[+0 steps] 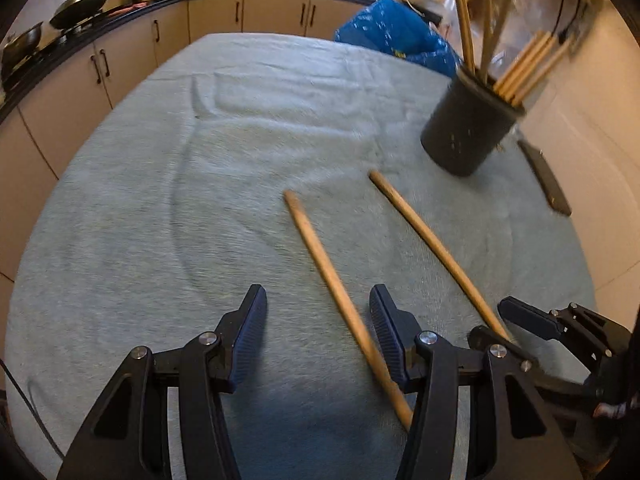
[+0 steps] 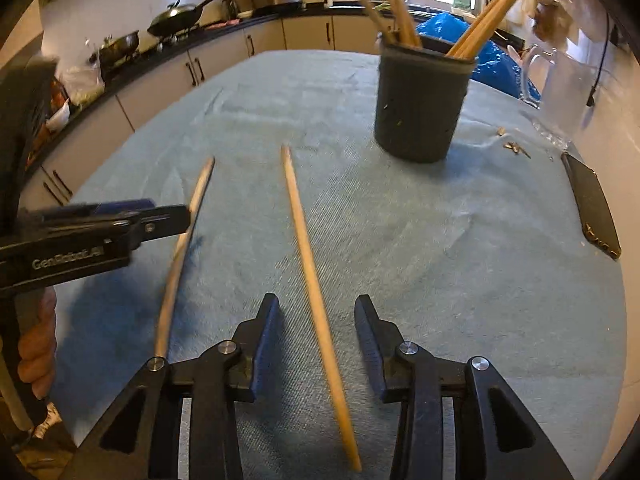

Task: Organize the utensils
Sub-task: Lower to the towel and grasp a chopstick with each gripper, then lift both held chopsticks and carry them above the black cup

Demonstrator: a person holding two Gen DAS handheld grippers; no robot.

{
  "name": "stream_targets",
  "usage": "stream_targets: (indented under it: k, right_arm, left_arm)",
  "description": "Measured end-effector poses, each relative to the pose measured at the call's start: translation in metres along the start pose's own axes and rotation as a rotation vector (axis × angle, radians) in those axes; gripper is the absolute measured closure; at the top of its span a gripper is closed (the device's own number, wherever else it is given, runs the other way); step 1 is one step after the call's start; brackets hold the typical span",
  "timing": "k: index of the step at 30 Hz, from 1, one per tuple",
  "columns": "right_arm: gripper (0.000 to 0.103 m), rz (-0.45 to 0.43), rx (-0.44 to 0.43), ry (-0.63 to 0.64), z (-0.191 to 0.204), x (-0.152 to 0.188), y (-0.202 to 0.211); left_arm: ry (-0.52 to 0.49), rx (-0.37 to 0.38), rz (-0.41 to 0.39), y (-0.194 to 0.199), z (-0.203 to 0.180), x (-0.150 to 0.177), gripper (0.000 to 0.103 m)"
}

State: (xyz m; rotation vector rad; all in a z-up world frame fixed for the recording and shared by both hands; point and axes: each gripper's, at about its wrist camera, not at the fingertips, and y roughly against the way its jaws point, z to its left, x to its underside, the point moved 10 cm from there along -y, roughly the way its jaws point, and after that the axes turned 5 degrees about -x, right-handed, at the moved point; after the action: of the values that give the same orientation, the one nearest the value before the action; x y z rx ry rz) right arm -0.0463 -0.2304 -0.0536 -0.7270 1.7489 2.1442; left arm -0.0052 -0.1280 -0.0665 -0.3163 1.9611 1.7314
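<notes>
Two long wooden chopsticks lie on the cloth-covered table (image 1: 140,208). One chopstick (image 1: 328,280) runs between the fingers of my left gripper (image 1: 318,304), close to its right pad. That gripper is open and low over the cloth. The other chopstick (image 2: 308,256) lies between the fingers of my right gripper (image 2: 318,312), which is open with its pads clear of the wood. In the right wrist view the left gripper (image 2: 172,216) hangs over the first chopstick (image 2: 180,248). A dark round holder (image 2: 420,108) with several chopsticks stands farther back.
A black phone (image 2: 592,208) lies near the table's right edge beside a clear glass jug (image 2: 556,92). A blue plastic bag (image 1: 400,36) sits beyond the far edge. Small crumbs (image 2: 514,146) lie by the holder. Woks (image 1: 80,4) stand on the counter at left.
</notes>
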Motion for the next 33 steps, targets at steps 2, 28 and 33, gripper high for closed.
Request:
stream_targets:
  k: [2,28,33]
  right_arm:
    - [0.062,-0.007,0.024,0.016,0.000,0.000,0.000]
    - [0.064,0.028,0.038,-0.118,-0.047,0.044,0.039]
    - [0.079,0.050,0.050,-0.108,-0.057,0.015,0.015]
  left_arm:
    - [-0.025,-0.032,-0.012,-0.002,-0.004,-0.001,0.053]
    - [-0.126,0.118,0.071,0.013,-0.026,0.003,0.083]
    - [-0.158,0.068,0.094,-0.013,-0.031,-0.013,0.083]
